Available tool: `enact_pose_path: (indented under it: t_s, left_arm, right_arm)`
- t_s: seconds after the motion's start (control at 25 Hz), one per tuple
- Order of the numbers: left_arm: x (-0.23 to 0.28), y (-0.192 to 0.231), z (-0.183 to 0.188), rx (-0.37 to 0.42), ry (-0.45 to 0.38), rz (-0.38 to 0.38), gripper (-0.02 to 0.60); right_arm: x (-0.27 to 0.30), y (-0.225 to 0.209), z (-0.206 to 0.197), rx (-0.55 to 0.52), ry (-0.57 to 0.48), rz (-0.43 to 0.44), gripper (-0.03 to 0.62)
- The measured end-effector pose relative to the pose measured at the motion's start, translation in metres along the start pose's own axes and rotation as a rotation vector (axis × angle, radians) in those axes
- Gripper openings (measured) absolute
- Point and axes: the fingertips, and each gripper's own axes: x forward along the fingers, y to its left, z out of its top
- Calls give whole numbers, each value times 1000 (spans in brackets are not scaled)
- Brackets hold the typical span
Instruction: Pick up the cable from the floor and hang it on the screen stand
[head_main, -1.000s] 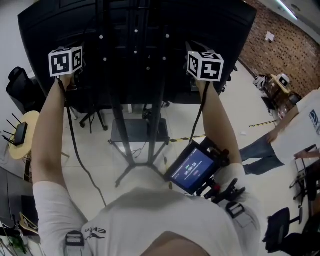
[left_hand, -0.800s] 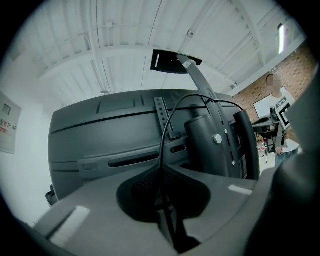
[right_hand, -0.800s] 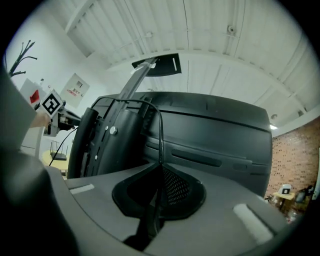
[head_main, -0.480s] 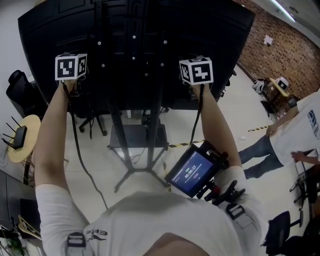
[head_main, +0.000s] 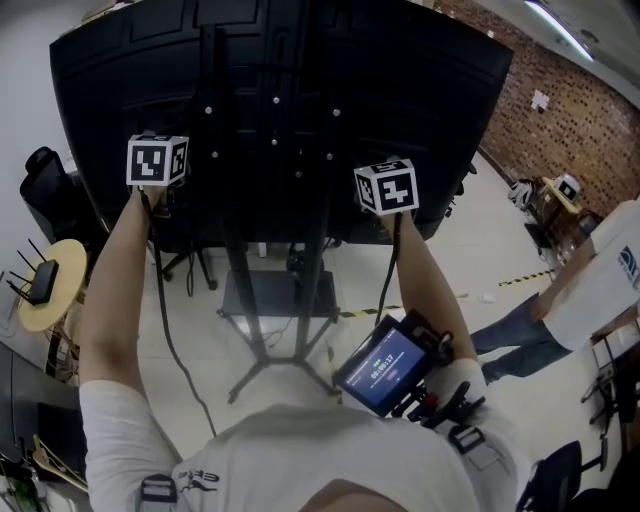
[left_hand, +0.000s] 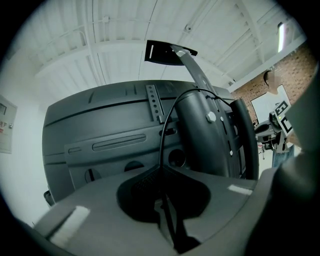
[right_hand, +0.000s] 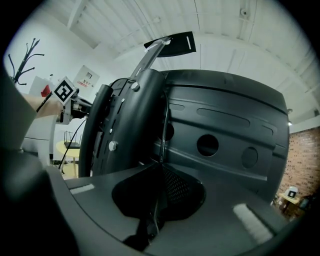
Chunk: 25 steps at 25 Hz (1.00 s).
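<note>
— Where do the grippers sit?
— At the back of the screen (head_main: 300, 90): left gripper (left_hand: 162, 172) left of the stand (head_main: 275, 295), right gripper (right_hand: 161, 167) right of it, with the cable (left_hand: 167, 120) strung across between them.
— Anything nearby?
— A round table (head_main: 35, 305), far left.

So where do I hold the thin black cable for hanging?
On the stretches either side of the dark stand column, from behind the black screen, jaws level: the thin black cable arcs over it, pinched by left gripper and right gripper.

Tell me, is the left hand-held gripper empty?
No, the left hand-held gripper is shut on a thin black cable.
</note>
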Motion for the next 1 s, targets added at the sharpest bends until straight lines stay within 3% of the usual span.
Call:
enact_pose_path:
  t_s: [0.76,1.0]
  left_arm:
    - [-11,-21,-24,-63,-113,-33,15]
    - [-17,-27,-21,-123,-165,-67,17]
  right_arm:
    - [-12,6,-3,41,-76,31,25]
    - [-17,1,-1,53,-109,-15,34]
